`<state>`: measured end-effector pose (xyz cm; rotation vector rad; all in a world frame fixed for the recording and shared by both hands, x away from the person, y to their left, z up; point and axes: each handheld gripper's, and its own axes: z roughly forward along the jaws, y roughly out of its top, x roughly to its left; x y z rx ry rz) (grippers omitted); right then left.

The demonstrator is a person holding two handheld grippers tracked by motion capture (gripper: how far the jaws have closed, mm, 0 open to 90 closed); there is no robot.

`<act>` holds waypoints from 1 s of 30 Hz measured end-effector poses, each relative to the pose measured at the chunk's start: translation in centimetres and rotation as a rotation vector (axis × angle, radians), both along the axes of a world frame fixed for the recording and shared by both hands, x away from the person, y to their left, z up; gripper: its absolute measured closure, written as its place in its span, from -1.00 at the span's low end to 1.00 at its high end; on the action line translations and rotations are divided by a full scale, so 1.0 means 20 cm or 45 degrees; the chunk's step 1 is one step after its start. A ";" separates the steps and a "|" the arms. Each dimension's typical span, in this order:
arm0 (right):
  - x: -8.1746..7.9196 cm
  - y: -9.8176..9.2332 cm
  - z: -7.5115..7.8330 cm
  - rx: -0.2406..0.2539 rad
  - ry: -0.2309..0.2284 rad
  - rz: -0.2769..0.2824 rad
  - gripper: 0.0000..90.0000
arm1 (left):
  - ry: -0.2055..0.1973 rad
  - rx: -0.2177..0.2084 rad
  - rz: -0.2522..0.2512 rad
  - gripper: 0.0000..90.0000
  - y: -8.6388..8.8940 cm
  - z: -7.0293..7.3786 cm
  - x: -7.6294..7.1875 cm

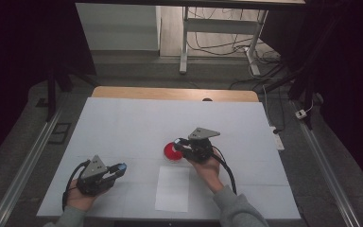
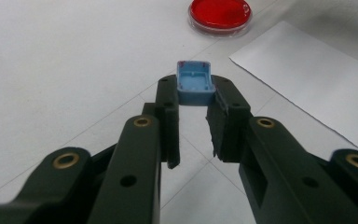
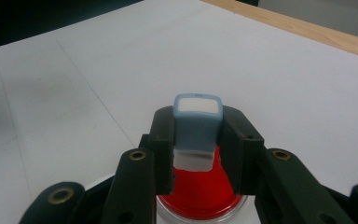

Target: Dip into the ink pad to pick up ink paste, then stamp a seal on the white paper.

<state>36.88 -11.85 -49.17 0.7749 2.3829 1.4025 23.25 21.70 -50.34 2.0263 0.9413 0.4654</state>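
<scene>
Here, boxy blue cap [image 2: 195, 84], glossy red dish [image 2: 220, 14]

Grey floor [image 1: 123, 71], white desk legs [image 1: 184, 42], tangled cables [image 1: 227, 45], dark curtains [image 1: 23, 47]

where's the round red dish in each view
High view: the round red dish sits mid-table, just left of the right gripper.
Left gripper view: top edge, right of centre.
Right gripper view: bottom centre, under the jaws.
Shared landmark: the white paper sheet beside the dish.
</scene>
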 end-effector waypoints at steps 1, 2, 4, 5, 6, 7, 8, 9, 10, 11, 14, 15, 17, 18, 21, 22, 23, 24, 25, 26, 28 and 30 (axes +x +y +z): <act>0.00 0.00 0.00 0.003 -0.001 0.001 0.48 | 0.000 0.000 0.000 0.65 0.00 0.00 0.00; -0.01 -0.01 0.01 0.004 -0.004 0.003 0.48 | 0.000 -0.001 0.000 0.65 0.00 0.00 0.00; -0.01 -0.01 0.02 0.007 -0.005 0.004 0.48 | 0.000 0.000 0.000 0.65 0.00 0.00 0.00; -0.01 -0.02 0.02 0.016 -0.006 0.004 0.48 | 0.000 0.000 0.000 0.65 0.00 0.00 0.00; -0.02 -0.02 0.02 0.011 -0.009 0.005 0.48 | 0.000 0.000 0.000 0.65 0.00 0.00 0.00; -0.02 -0.03 0.03 0.015 -0.008 0.005 0.48 | 0.001 0.000 0.000 0.65 0.00 0.00 0.00; -0.02 -0.03 0.03 0.015 -0.012 0.004 0.48 | 0.001 0.000 0.000 0.65 0.00 0.00 0.00; -0.02 -0.04 0.03 0.019 -0.013 0.004 0.48 | 0.002 0.000 0.000 0.65 0.00 0.00 0.00; -0.03 -0.04 0.04 0.022 -0.011 0.002 0.48 | 0.001 0.000 0.000 0.65 0.00 0.00 0.00; -0.03 -0.05 0.04 0.026 -0.011 -0.002 0.48 | 0.001 0.001 0.001 0.65 0.00 0.00 0.00; -0.02 -0.06 0.04 0.042 -0.013 -0.006 0.48 | 0.000 0.001 0.002 0.65 0.00 0.00 0.00; -0.02 -0.06 0.05 0.036 -0.011 -0.005 0.48 | 0.000 0.001 0.002 0.65 0.00 0.00 0.00; -0.03 -0.07 0.05 0.041 -0.011 -0.006 0.48 | 0.001 0.001 0.002 0.65 0.00 0.00 0.00; -0.03 -0.07 0.05 0.043 -0.013 -0.005 0.48 | 0.001 0.002 0.002 0.65 0.00 0.00 0.00; -0.03 -0.08 0.06 0.049 -0.017 -0.006 0.48 | 0.000 0.002 0.001 0.65 0.00 0.00 0.00; -0.04 -0.08 0.07 0.054 -0.017 -0.006 0.48 | 0.000 0.002 0.001 0.65 0.00 0.00 0.00; -0.04 -0.08 0.07 0.056 -0.016 -0.006 0.48 | 0.000 0.002 0.001 0.65 0.00 0.00 0.00; -0.04 -0.09 0.07 0.057 -0.018 -0.004 0.48 | 0.000 0.001 0.002 0.65 0.00 0.00 0.00; -0.05 -0.09 0.07 0.059 -0.019 -0.004 0.48 | -0.001 0.000 0.002 0.65 0.00 0.00 0.00; -0.05 -0.09 0.08 0.058 -0.021 -0.002 0.48 | 0.000 0.001 0.001 0.65 0.00 0.00 0.00; -0.06 -0.10 0.08 0.060 -0.023 -0.002 0.48 | 0.003 0.000 0.001 0.65 0.00 0.00 0.00; -0.06 -0.11 0.09 0.062 -0.025 -0.002 0.48 | 0.004 0.001 0.000 0.65 0.00 0.00 0.00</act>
